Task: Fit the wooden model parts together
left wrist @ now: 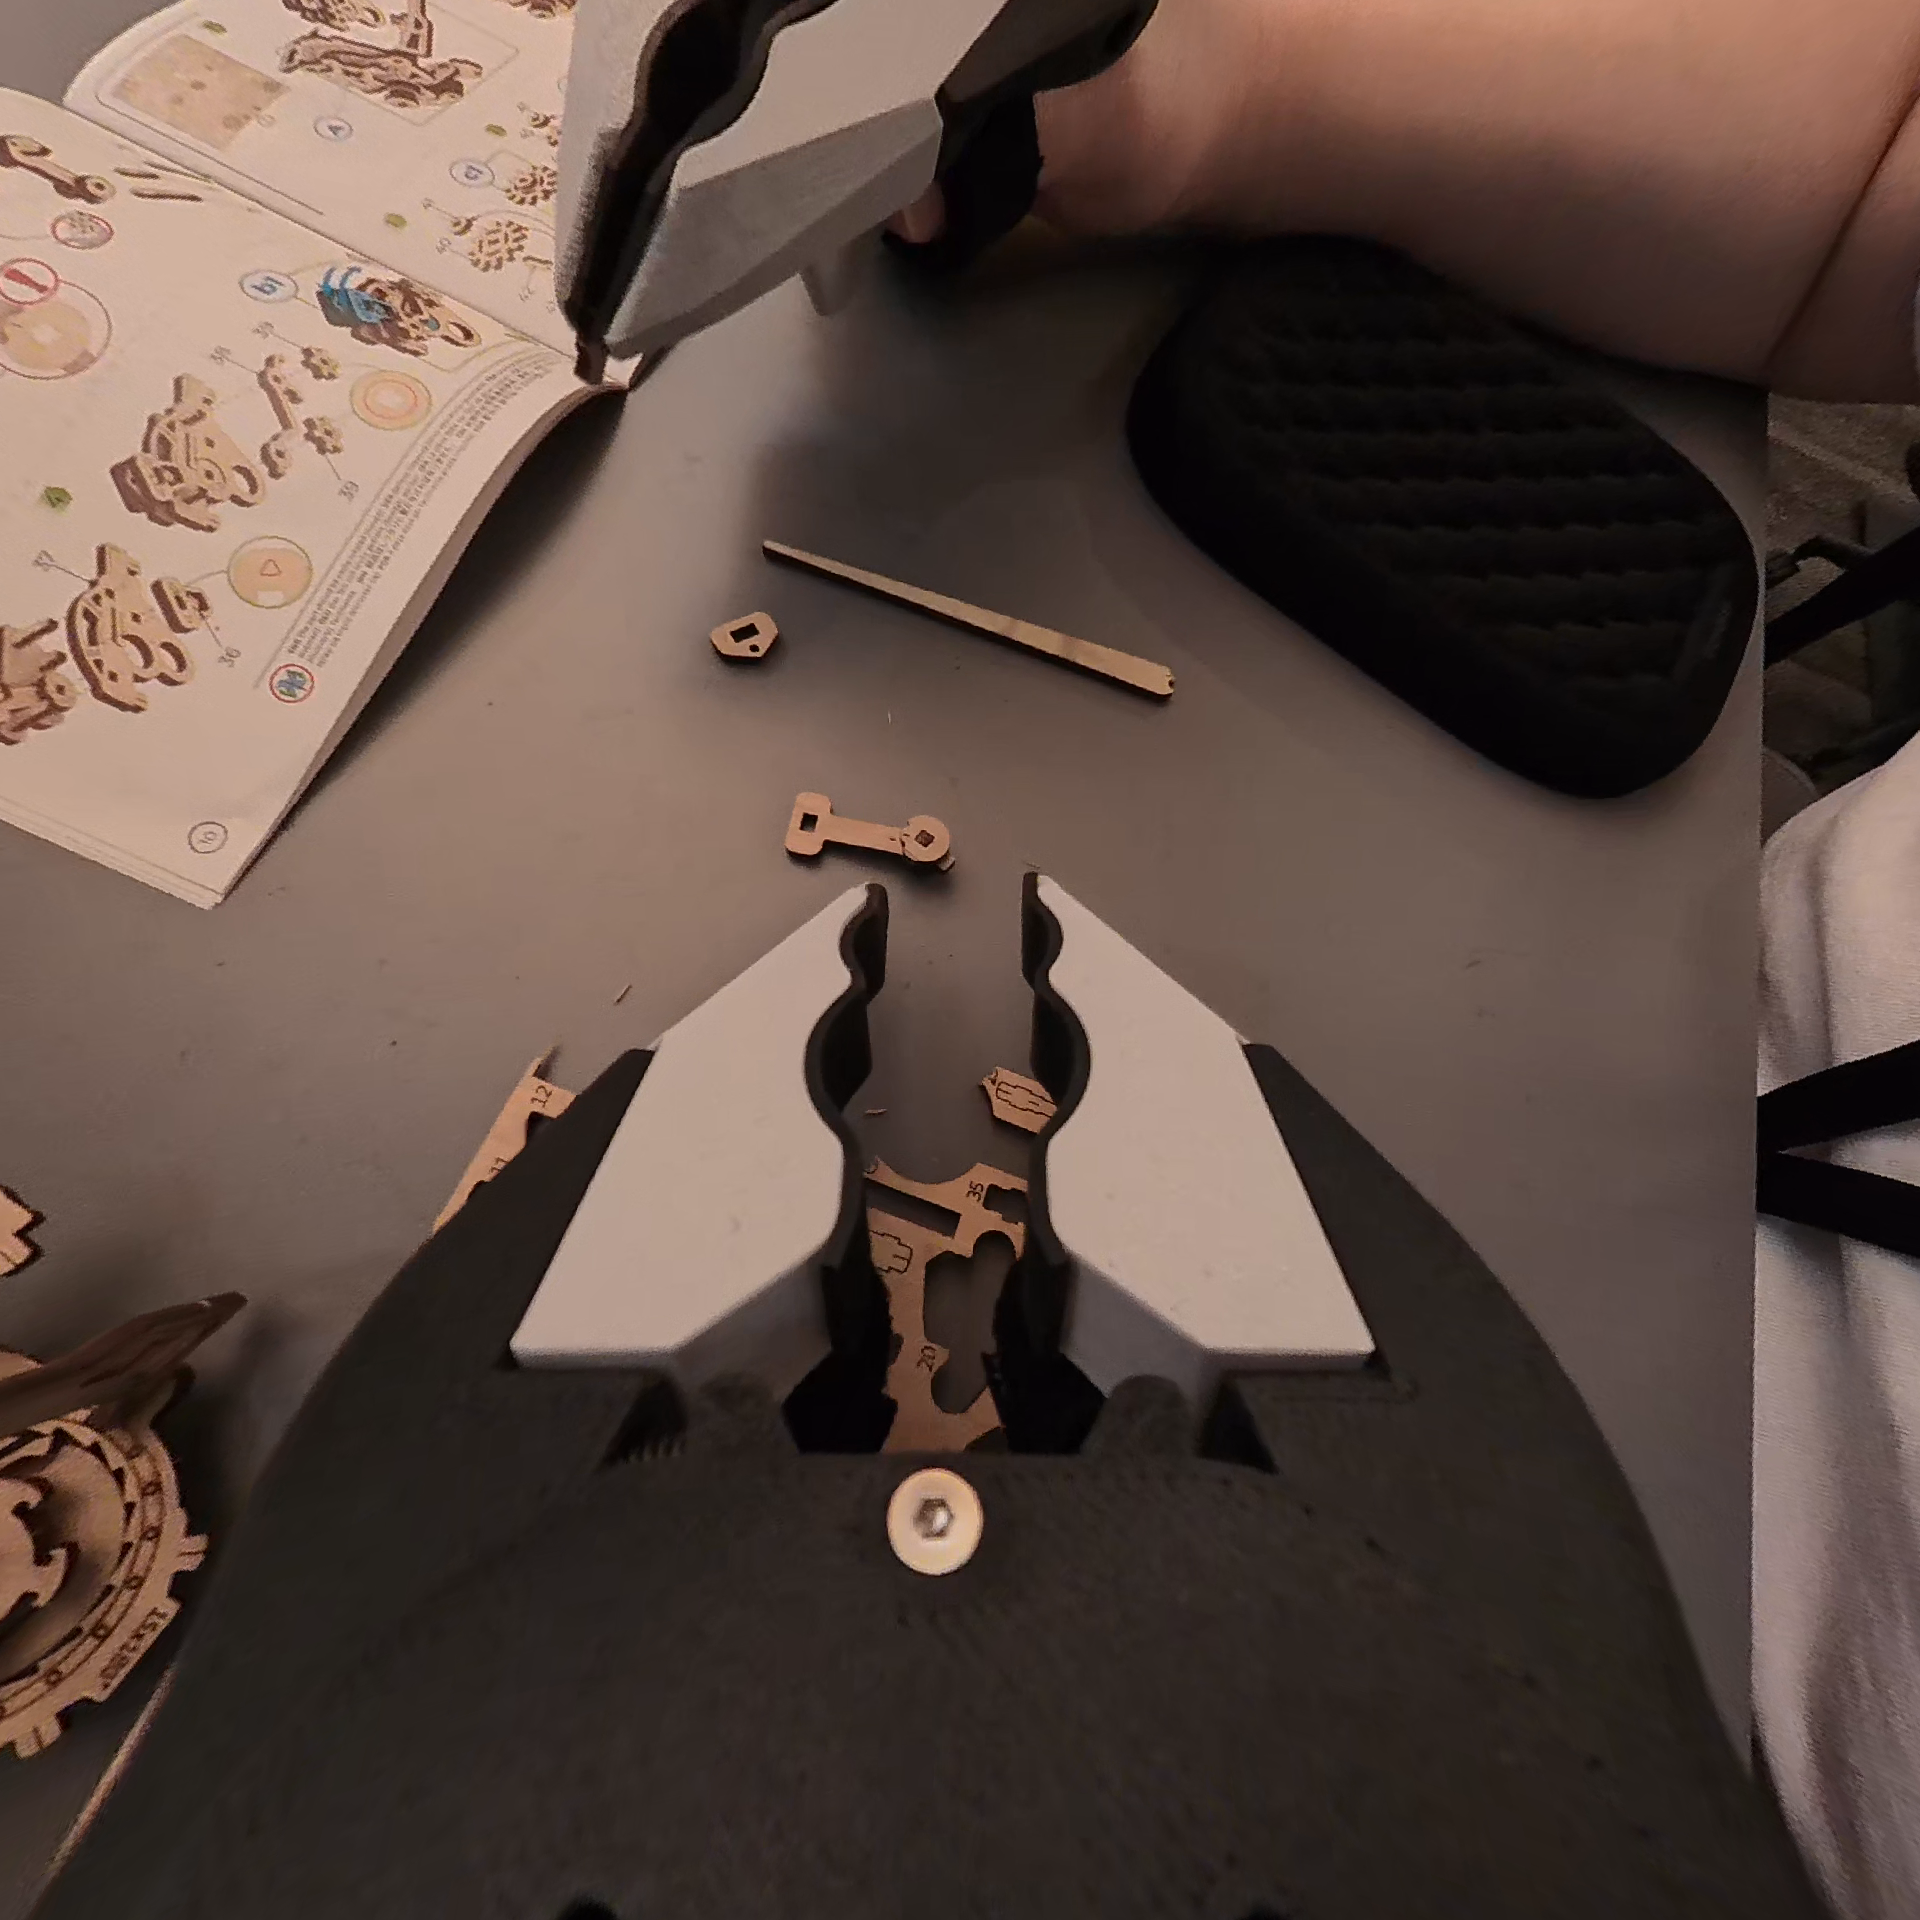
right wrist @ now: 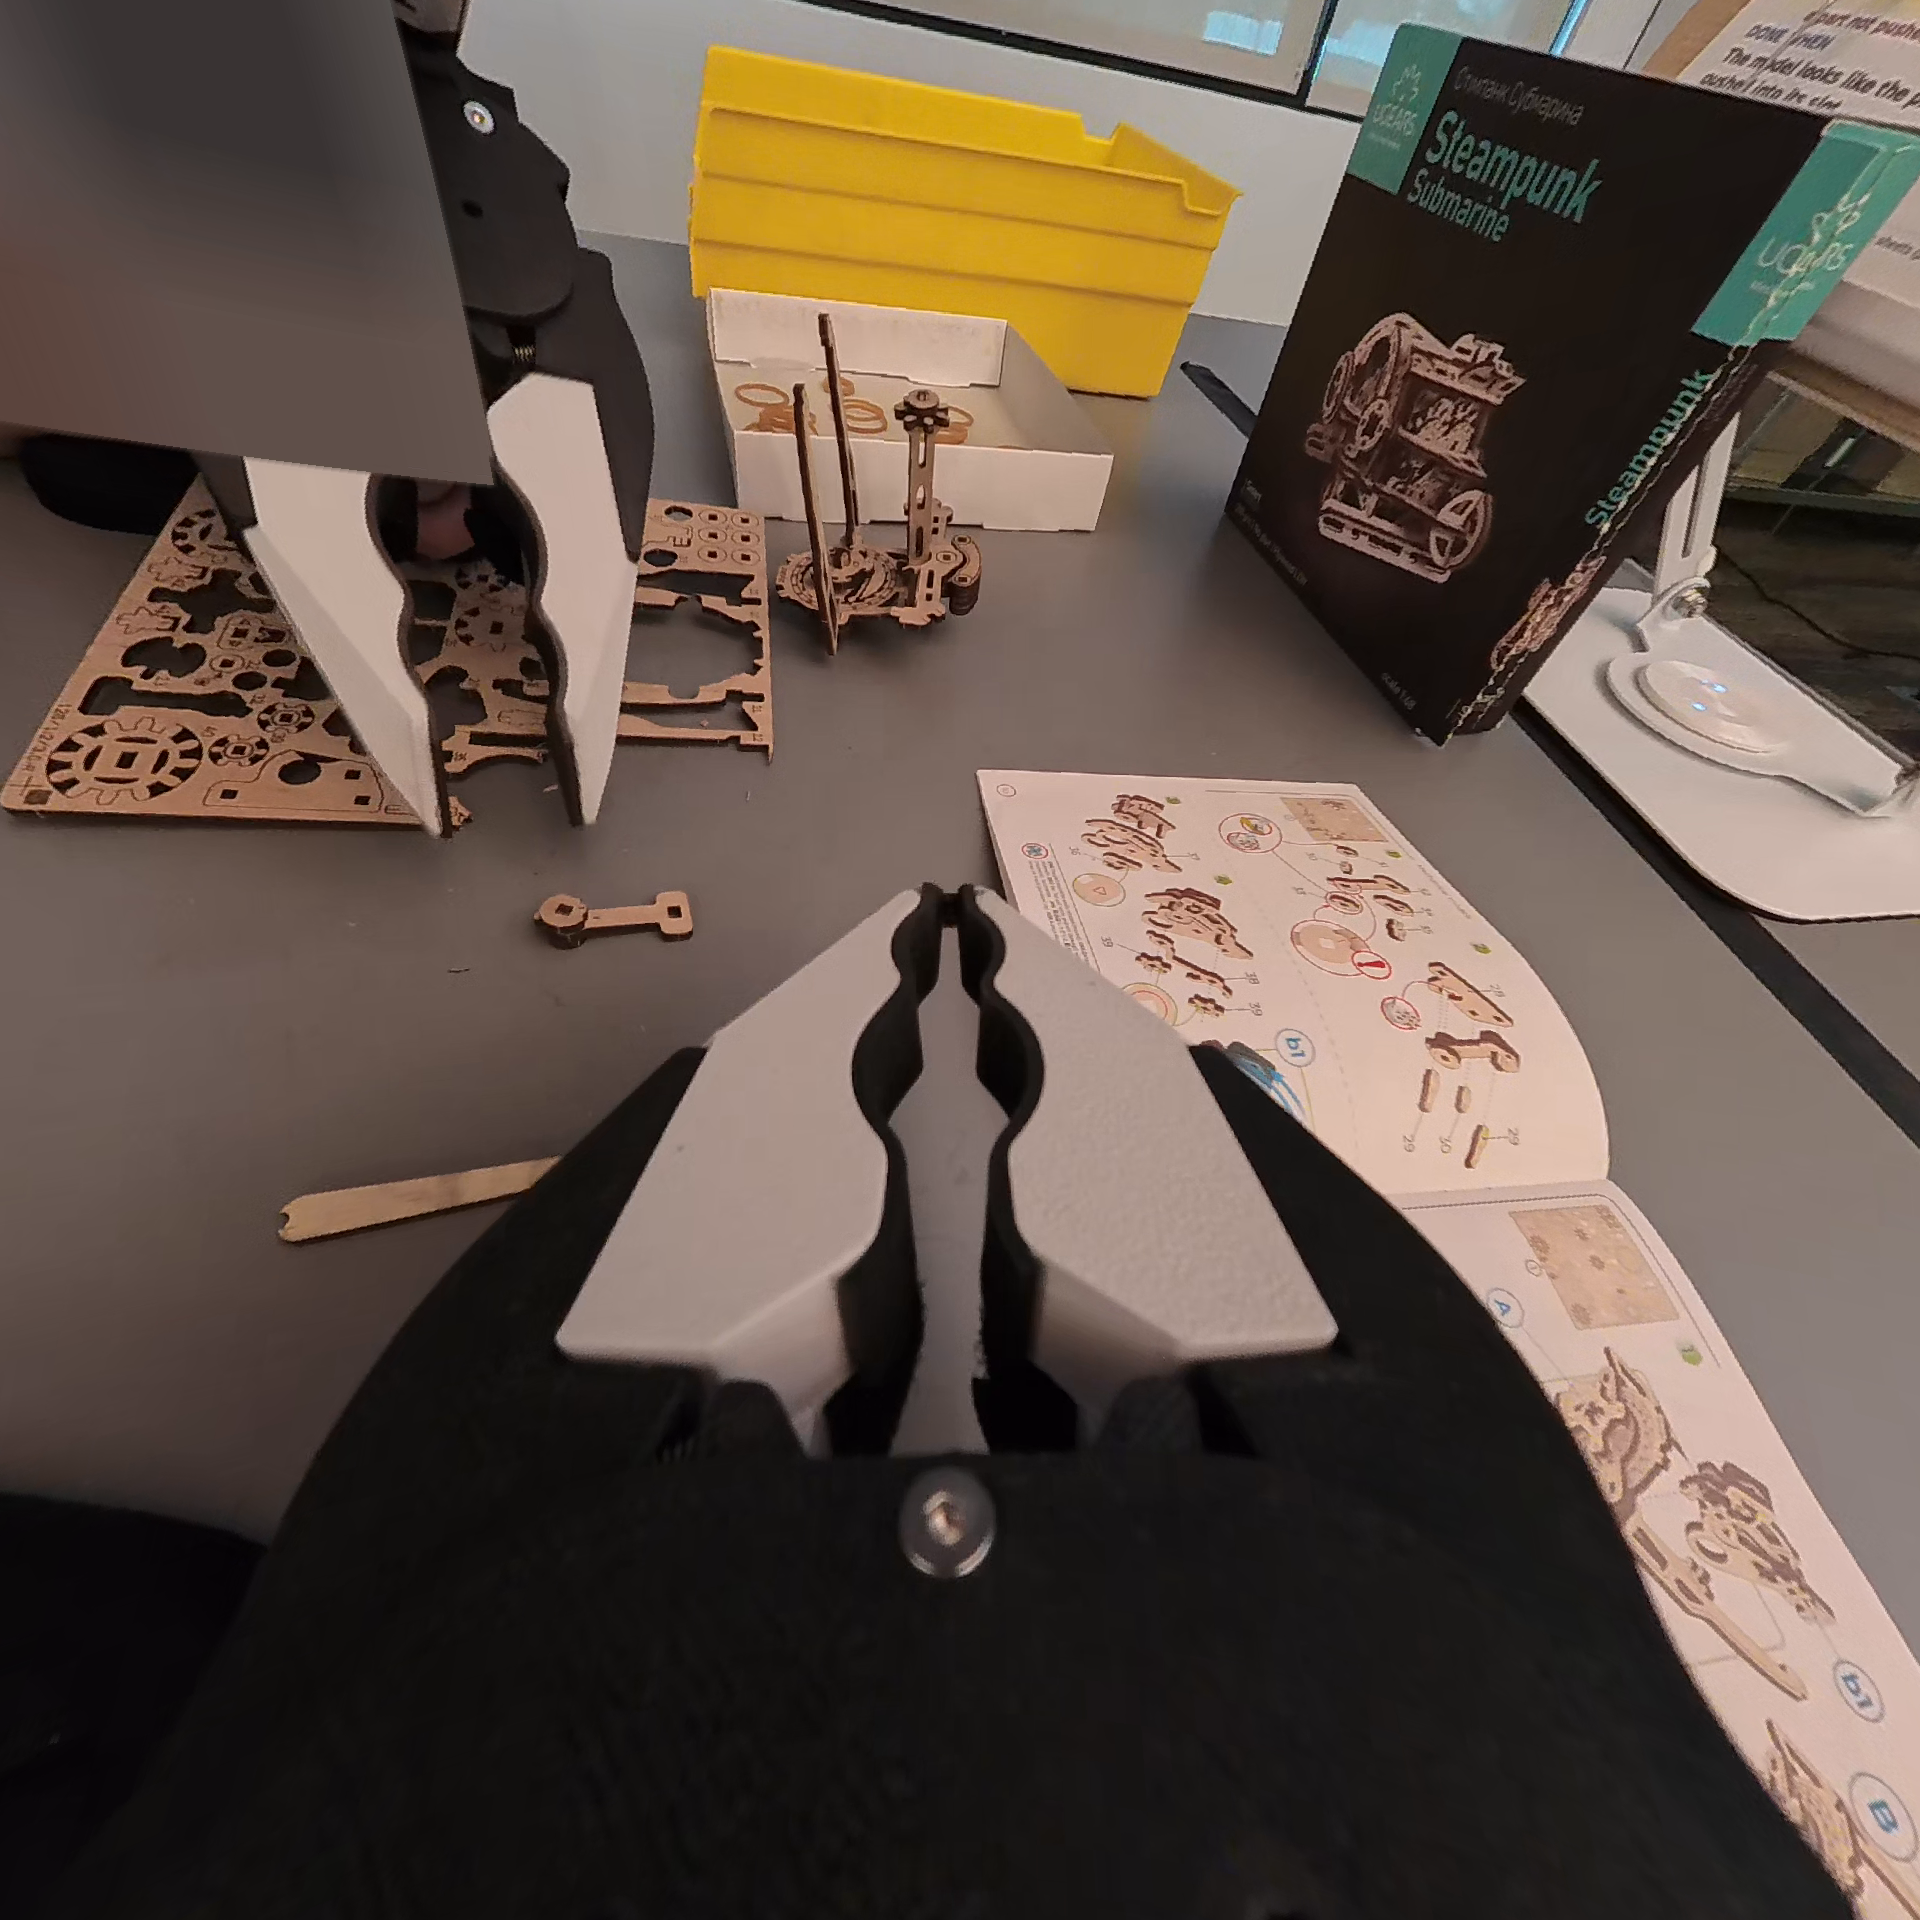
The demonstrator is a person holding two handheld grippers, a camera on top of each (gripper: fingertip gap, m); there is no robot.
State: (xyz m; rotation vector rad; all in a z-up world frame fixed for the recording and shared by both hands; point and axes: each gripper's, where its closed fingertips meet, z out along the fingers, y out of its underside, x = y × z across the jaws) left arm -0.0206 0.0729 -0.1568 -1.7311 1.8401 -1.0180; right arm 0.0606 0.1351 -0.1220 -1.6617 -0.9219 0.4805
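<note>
A key-shaped wooden part lies flat on the grey table just past my open, empty left gripper. It also shows in the right wrist view, with the left gripper standing over the edge of a cut-out wooden sheet. A small tag-shaped part and a long thin wooden stick lie farther off. My right gripper is shut with nothing visible between its tips. It hovers at the edge of the open instruction booklet, seen in the left wrist view too.
A partly built gear model stands before a white box of rings and yellow bins. A dark product box stands right. A black pad and a person's forearm lie at the far right. My hands' fingertips stand some 11 cm from each other.
</note>
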